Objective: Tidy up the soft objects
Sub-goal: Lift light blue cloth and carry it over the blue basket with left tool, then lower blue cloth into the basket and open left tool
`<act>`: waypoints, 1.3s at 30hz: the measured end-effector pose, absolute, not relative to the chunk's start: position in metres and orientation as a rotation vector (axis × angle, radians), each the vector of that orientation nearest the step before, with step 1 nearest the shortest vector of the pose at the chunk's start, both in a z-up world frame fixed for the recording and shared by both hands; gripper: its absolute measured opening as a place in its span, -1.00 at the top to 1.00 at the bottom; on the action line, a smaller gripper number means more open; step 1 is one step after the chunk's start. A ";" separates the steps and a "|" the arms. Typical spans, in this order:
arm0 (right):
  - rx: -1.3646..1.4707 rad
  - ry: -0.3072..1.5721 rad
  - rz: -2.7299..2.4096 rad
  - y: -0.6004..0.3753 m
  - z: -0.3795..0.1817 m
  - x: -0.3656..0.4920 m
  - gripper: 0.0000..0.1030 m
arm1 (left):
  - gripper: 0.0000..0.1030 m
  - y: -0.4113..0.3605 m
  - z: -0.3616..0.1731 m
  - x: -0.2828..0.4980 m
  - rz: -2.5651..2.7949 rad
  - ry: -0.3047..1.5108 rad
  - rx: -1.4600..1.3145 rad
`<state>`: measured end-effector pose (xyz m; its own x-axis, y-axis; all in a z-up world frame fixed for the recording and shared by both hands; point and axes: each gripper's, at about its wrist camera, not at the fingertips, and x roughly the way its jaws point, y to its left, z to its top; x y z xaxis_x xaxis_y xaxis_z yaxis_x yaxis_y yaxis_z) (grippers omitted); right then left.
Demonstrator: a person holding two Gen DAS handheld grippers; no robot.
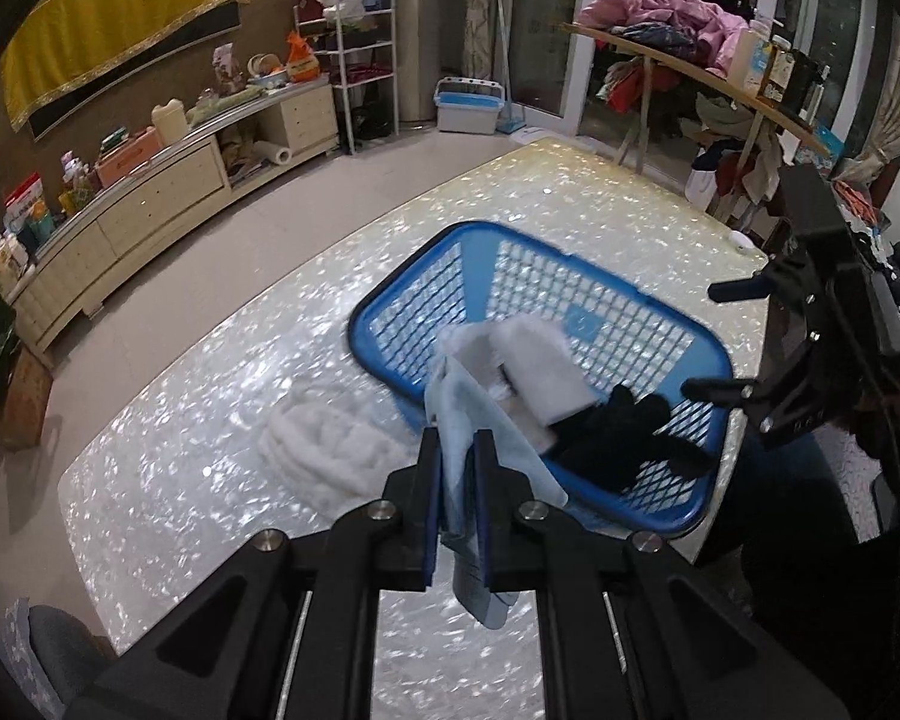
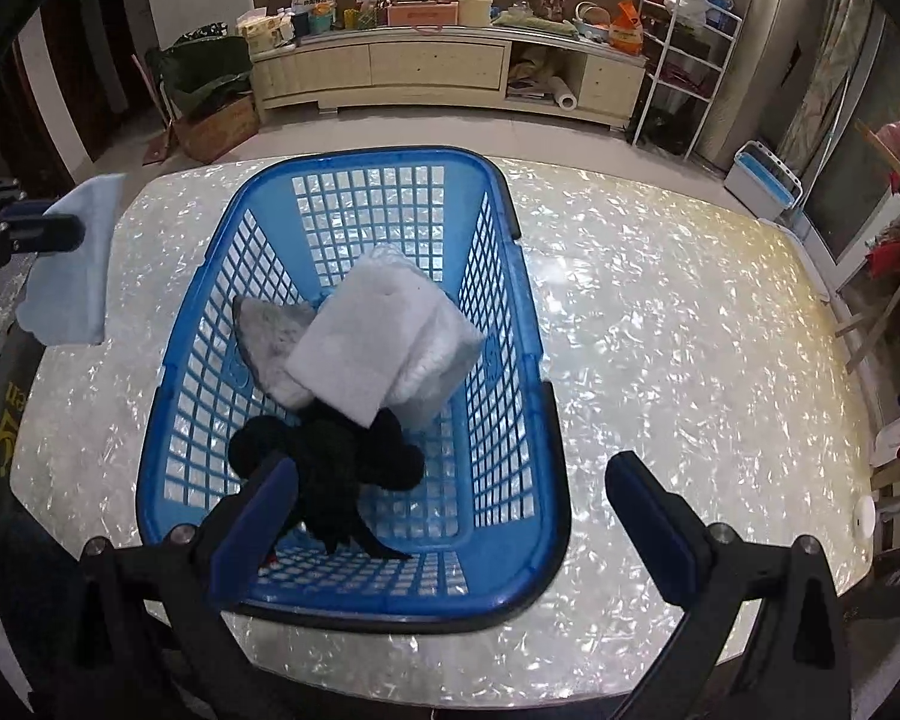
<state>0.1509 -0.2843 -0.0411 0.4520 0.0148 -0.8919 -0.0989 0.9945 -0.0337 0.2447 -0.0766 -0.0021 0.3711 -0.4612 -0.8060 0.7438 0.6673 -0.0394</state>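
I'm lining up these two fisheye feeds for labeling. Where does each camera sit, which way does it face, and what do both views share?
Left wrist: sits behind the left gripper, facing across the table at the blue basket; its fingers pinch a light blue cloth, and the right gripper shows opposite.
Right wrist: sits behind the open right gripper, looking down into the basket; the left gripper shows at left.
Shared: basket, white folded cloth, black fabric, light blue cloth.

Both wrist views downward, sharing basket (image 1: pixel 570 324)
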 end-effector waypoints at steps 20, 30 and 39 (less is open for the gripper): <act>-0.013 1.088 0.052 -0.314 -0.048 0.161 -1.00 | 0.84 -0.184 -0.047 0.277 -0.887 0.990 0.350; 0.008 1.103 0.069 -0.313 -0.057 0.169 -1.00 | 0.84 -0.201 -0.091 0.304 -0.842 1.060 0.394; 0.019 1.104 0.082 -0.315 -0.055 0.166 -1.00 | 0.82 -0.203 -0.100 0.307 -0.807 1.067 0.428</act>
